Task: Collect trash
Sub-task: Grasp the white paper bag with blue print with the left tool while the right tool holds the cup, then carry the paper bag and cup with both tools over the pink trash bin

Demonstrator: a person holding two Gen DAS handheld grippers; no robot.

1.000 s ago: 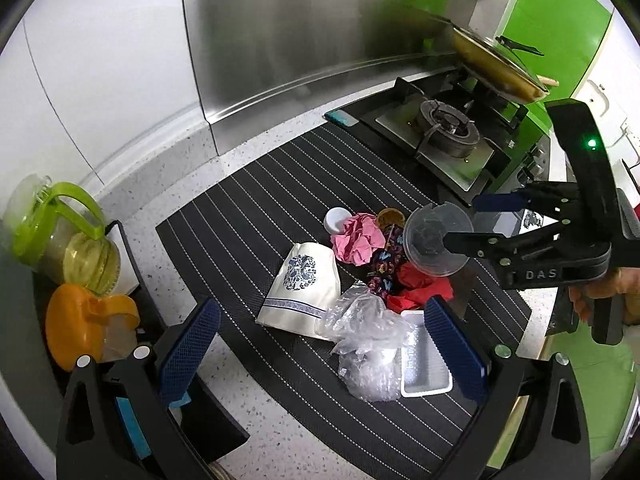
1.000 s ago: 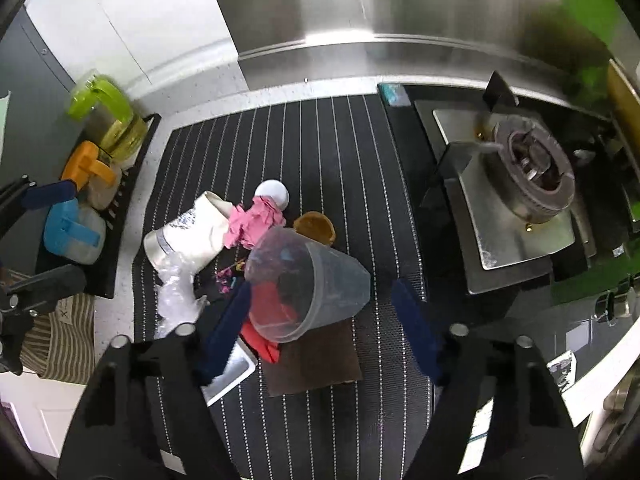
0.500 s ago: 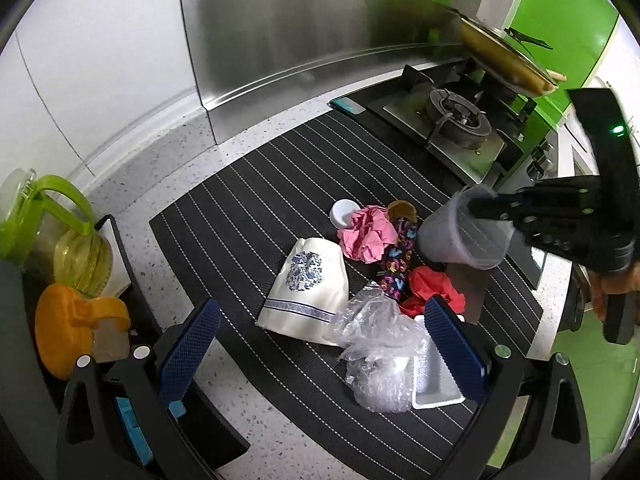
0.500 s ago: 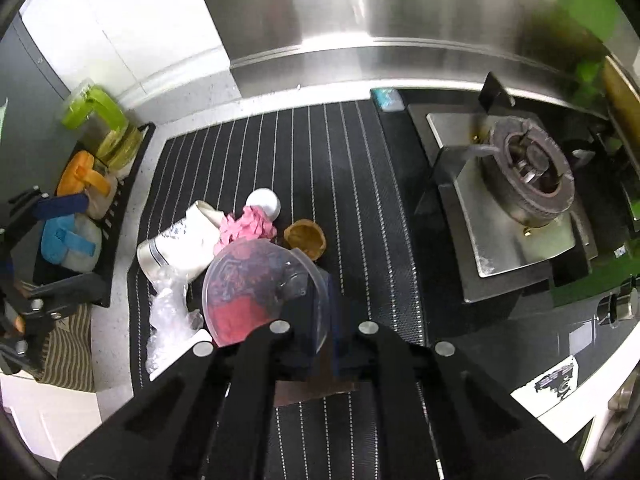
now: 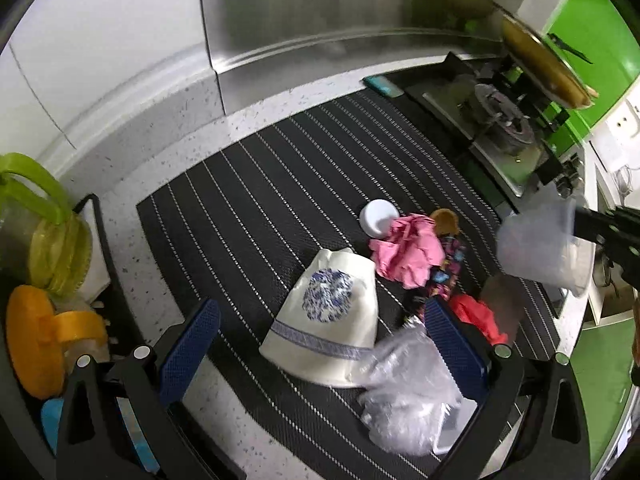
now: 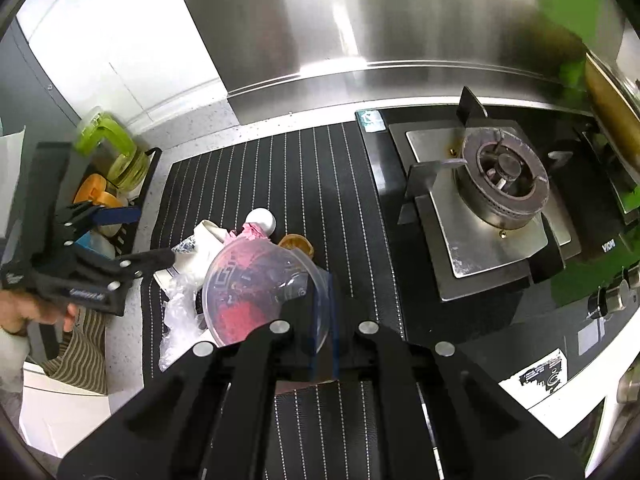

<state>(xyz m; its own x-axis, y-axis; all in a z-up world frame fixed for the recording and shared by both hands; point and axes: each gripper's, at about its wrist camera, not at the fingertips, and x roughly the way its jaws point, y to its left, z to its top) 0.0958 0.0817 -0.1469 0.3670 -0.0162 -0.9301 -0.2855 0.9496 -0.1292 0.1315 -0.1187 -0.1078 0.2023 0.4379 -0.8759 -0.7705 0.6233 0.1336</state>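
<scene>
A heap of trash lies on the striped black mat [image 5: 280, 184]: a white paper bag with a blue print [image 5: 332, 320], pink crumpled paper [image 5: 408, 252], a red scrap [image 5: 476, 316], clear plastic wrap [image 5: 404, 392], a white cap [image 5: 378, 218] and a brown cup [image 5: 446, 220]. My right gripper [image 6: 322, 308] is shut on the rim of a clear plastic cup [image 6: 260, 284], held above the heap; the cup also shows in the left wrist view [image 5: 540, 248]. My left gripper [image 5: 320, 340] is open and empty, low over the paper bag.
A gas stove [image 6: 496, 184] stands right of the mat, with a pan [image 5: 544, 64] behind it. A black rack [image 5: 100, 248] at the left holds green and orange jugs [image 5: 44, 220]. A steel backsplash runs along the back.
My right gripper closed on the clear cup and lifted it off the heap, to the right. My left gripper moved lower and closer to the paper bag.
</scene>
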